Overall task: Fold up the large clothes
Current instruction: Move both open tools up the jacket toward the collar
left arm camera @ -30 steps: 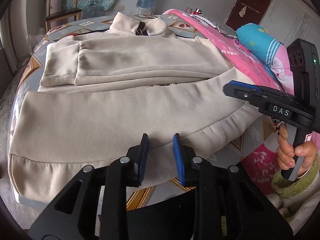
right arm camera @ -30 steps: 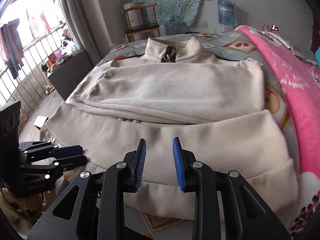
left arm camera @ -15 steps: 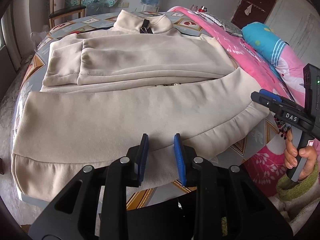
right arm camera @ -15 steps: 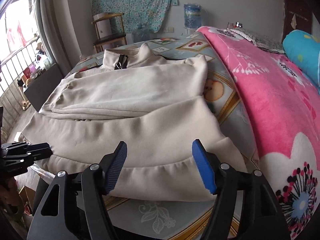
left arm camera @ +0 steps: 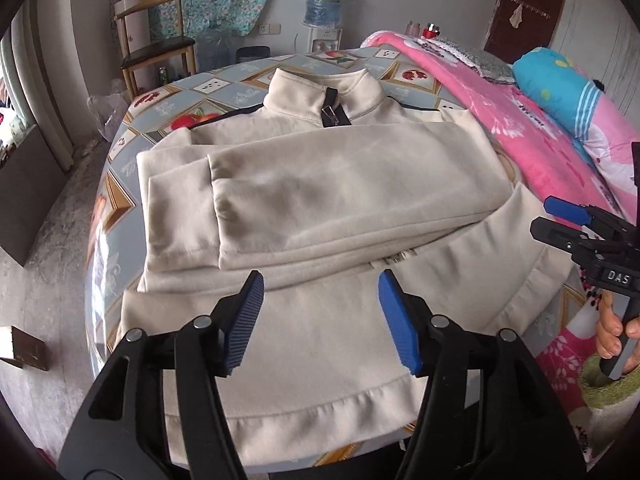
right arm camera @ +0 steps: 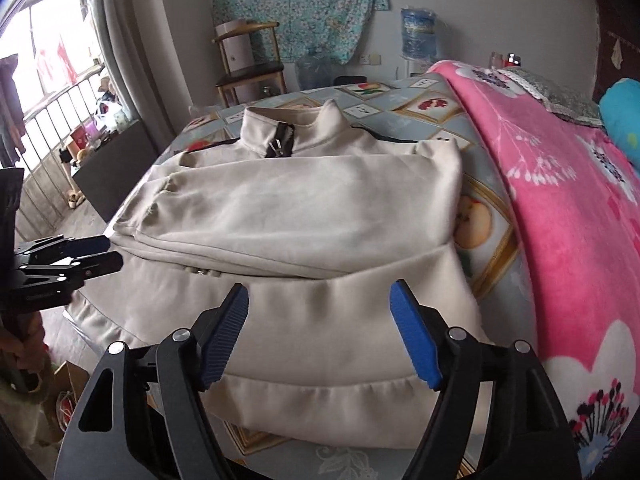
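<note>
A cream zip-neck jacket [left arm camera: 320,184] lies flat on the bed, collar and black zipper [left arm camera: 332,114] at the far end. Both sleeves [right arm camera: 304,204] are folded across its chest, and the hem [left arm camera: 320,412] is nearest me. My left gripper [left arm camera: 320,284] hovers above the lower body panel, its jaws opening with nothing between them. My right gripper [right arm camera: 320,292] hangs over the right part of the same panel [right arm camera: 320,320], jaws also opening and empty. Each gripper shows in the other's view: the right gripper [left arm camera: 560,216] in a hand, and the left gripper [right arm camera: 92,256].
A pink flowered blanket [right arm camera: 560,200] covers the bed's right side, with a blue pillow [left arm camera: 560,80] behind it. The patterned sheet [left arm camera: 192,92] shows around the jacket. A wooden chair [left arm camera: 156,48] and a water dispenser [left arm camera: 324,20] stand by the far wall. Bare floor [left arm camera: 48,240] lies on the left.
Both grippers' jaws have spread wide from a narrow gap. Both have drawn up and back from the hem, so more of the jacket shows. The jacket itself lies as before.
</note>
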A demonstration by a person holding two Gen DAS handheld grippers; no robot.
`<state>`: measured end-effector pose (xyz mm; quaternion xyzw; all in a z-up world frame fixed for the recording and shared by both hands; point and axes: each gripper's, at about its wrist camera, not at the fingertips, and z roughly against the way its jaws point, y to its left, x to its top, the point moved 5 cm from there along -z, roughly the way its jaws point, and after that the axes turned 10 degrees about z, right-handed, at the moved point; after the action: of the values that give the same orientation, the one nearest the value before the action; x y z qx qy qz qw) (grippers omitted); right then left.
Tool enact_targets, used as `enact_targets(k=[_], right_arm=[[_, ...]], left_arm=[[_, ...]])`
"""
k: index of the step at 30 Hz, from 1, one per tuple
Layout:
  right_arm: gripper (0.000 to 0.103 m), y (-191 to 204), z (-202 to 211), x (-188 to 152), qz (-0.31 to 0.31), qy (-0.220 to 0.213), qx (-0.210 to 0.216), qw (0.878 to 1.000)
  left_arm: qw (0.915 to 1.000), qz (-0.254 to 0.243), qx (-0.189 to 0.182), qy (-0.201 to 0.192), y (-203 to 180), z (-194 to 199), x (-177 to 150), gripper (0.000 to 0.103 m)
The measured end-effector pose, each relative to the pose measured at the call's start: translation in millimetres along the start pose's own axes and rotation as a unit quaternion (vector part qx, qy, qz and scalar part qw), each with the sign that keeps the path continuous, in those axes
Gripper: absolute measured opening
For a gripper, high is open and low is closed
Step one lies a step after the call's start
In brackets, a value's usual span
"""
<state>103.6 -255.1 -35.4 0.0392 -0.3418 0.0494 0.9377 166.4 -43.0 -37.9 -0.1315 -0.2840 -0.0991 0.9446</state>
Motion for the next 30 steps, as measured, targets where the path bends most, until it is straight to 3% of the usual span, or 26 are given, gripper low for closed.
enact_targets(k=[9, 13, 18, 20, 26, 30], right_arm=[[0.072, 7, -68, -14, 0.033, 0.091, -0.018, 0.995], [0.072, -3, -51, 4, 0.018, 0.093, 0.011, 0.995], [0.072, -27, -23, 83, -0.001, 0.052, 0.085, 0.995], [0.072, -39, -31, 121, -0.005, 0.046, 0.101, 0.994], [0.072, -73, -122, 204, -0.046, 0.107, 0.097, 0.988], [0.072, -90, -196, 243, -0.052, 0.154, 0.044, 0.986]], left_arm=[[0.9981, -0.003, 0.032, 0.051, 13, -50, -7, 0.058], [0.9990, -0.009, 0.033, 0.030, 20, -30, 11, 0.058], [0.9998, -0.009, 0.004, -0.020, 23, -1, 84, 0.058], [0.9995, -0.002, 0.006, -0.032, 23, -5, 119, 0.068], [0.9976, 0.045, 0.021, -0.049, 30, -71, 220, 0.071], [0.9962, 0.063, 0.052, -0.031, 29, -134, 260, 0.071]])
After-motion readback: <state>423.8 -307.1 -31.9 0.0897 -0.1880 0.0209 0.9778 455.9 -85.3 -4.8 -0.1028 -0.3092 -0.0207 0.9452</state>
